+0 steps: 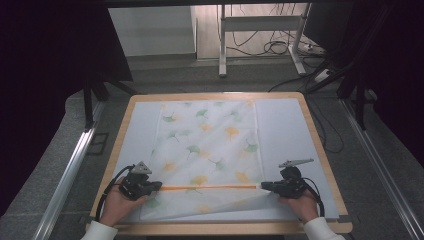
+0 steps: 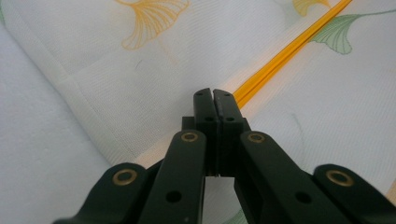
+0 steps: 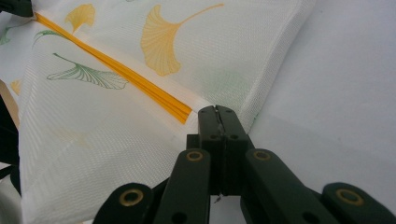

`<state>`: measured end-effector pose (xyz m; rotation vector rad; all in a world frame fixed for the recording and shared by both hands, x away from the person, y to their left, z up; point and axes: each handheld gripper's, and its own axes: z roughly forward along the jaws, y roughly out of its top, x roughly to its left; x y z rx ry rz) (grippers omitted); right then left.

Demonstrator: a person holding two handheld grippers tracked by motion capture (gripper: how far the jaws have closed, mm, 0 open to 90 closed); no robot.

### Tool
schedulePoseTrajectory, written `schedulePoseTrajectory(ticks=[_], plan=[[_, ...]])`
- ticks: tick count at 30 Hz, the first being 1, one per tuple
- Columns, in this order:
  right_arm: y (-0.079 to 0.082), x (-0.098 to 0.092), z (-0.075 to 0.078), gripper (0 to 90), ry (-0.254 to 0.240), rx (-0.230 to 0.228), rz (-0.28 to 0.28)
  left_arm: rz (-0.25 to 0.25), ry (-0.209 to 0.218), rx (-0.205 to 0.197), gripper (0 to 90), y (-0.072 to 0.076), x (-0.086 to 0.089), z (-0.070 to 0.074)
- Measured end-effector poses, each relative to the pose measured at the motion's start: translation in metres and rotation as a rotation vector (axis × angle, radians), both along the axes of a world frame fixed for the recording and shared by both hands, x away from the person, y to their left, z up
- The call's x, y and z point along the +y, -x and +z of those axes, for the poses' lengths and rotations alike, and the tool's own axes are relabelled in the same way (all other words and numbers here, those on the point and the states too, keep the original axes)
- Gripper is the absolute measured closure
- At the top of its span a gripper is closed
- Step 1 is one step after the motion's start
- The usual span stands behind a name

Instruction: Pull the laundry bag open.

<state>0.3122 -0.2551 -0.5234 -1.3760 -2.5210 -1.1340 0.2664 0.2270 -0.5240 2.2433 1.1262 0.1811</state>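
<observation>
Both tongs, our left tongs [image 1: 156, 185] and right tongs [image 1: 265, 186], are clamped shut on the cloth [image 1: 210, 145] printed with ginkgo leaves, one at each end of its orange stripe [image 1: 210, 187]. We see the cloth spread flat on the tabletop [image 1: 285, 125], its near part folded over along that stripe.

The left tool [image 2: 214, 100] rises from the bottom edge with its two black jaws pressed together at the hem of a white mesh cloth [image 2: 140, 79] printed with yellow and green ginkgo leaves. An orange strip [image 2: 285, 51] runs from the jaw tips diagonally to the upper right. Pale bench covering [image 2: 32, 140] lies at left.
</observation>
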Motion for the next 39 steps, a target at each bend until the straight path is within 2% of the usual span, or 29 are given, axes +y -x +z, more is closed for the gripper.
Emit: schedulePoseTrajectory(ticks=[21, 25, 36, 38, 39], plan=[[0.000, 0.000, 0.001, 90.0, 0.007, -0.001, 0.001, 0.061, -0.001, -0.006, 90.0, 0.007, 0.026, -0.001], [0.000, 0.000, 0.001, 90.0, 0.007, -0.001, 0.001, 0.075, 0.020, -0.001, 90.0, 0.008, 0.031, -0.002], [0.001, 0.001, 0.000, 90.0, 0.007, -0.003, -0.003, 0.077, 0.038, 0.005, 90.0, 0.008, 0.036, -0.002], [0.000, 0.001, 0.001, 90.0, 0.008, -0.002, -0.001, 0.084, 0.035, 0.001, 90.0, 0.009, 0.039, -0.001], [0.001, 0.001, 0.001, 90.0, 0.007, -0.001, -0.002, 0.099, 0.014, -0.001, 90.0, 0.010, 0.041, -0.001]])
